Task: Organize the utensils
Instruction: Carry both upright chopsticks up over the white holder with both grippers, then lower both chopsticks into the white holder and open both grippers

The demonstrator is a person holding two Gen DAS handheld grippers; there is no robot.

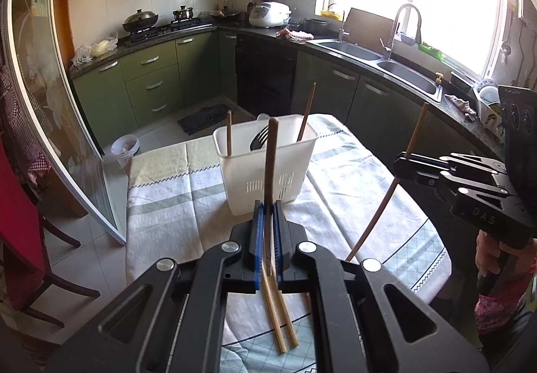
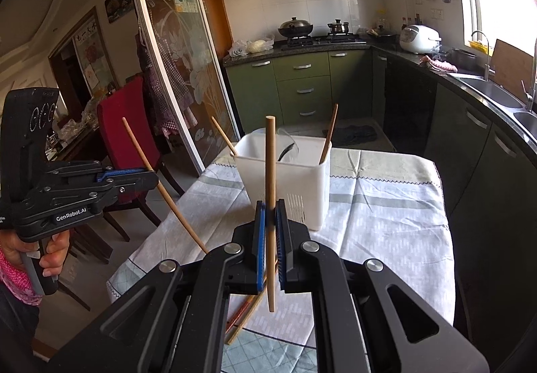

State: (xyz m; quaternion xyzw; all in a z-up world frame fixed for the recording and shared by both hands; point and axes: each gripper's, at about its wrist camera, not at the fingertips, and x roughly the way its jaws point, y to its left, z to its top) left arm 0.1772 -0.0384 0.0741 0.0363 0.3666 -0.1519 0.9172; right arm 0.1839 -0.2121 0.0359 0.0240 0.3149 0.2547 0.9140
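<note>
A white utensil caddy [image 1: 265, 161] [image 2: 285, 178] stands on the cloth-covered table [image 1: 352, 185] [image 2: 386, 205]. It holds two chopsticks [image 1: 307, 112] and a dark fork [image 1: 260, 139]. My left gripper [image 1: 267, 208] is shut on a wooden chopstick [image 1: 271, 158], held upright in front of the caddy. It also shows in the right wrist view [image 2: 152, 176]. My right gripper [image 2: 269, 210] is shut on another chopstick [image 2: 270, 171], also upright. It shows at the right of the left wrist view [image 1: 401, 163]. More chopsticks [image 1: 280, 319] [image 2: 245, 312] lie on the table beneath the grippers.
A red chair [image 2: 127, 124] stands left of the table, by a sliding glass door [image 2: 174, 54]. Green cabinets [image 1: 151, 81], a stove with pots [image 1: 144, 20], a rice cooker [image 1: 268, 14] and a double sink [image 1: 379, 57] line the counters behind. A dark mat [image 1: 201, 118] lies on the floor.
</note>
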